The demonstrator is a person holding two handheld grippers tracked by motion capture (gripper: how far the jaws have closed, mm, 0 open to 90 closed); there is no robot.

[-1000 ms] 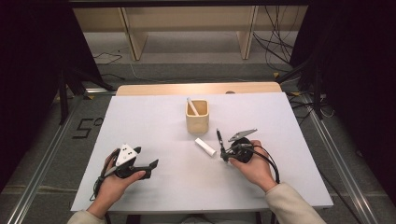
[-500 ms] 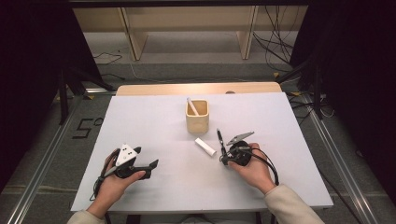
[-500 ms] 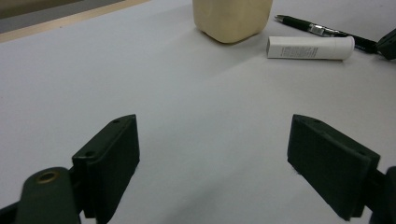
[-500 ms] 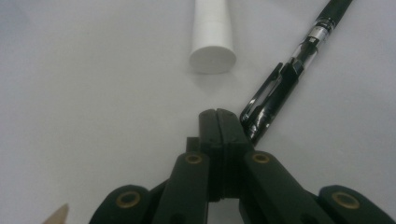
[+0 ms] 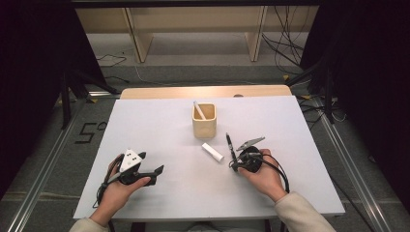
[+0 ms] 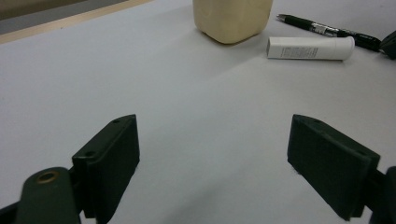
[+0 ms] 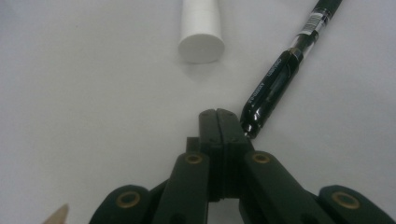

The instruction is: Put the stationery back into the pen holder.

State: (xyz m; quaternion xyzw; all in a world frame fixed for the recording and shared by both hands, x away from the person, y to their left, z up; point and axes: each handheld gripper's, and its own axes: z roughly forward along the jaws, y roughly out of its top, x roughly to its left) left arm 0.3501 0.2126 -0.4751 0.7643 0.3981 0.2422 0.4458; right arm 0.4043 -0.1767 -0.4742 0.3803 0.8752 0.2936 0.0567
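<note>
With its fingers [image 7: 219, 122] pressed together and empty, the right gripper [image 5: 240, 162] noses against the black pen [image 7: 276, 80], seemingly to nudge it, left gripper [image 6: 219, 163] idle, fingers spread

High view: fixed above the person's edge of the white table [image 5: 159, 125], facing forward and down, far enough to take in the whole top plus floor beyond. Left gripper view: rides low over the table, looks level past its own wide-set jaws toward the cup [image 6: 232, 18], white tube [image 6: 310, 47] and pen [image 6: 327, 31]. Right gripper view: very close, angled down onto tube [image 7: 200, 28] and pen [image 7: 280, 74]. All three share tube [image 5: 212, 152] and pen [image 5: 230, 148]
</note>
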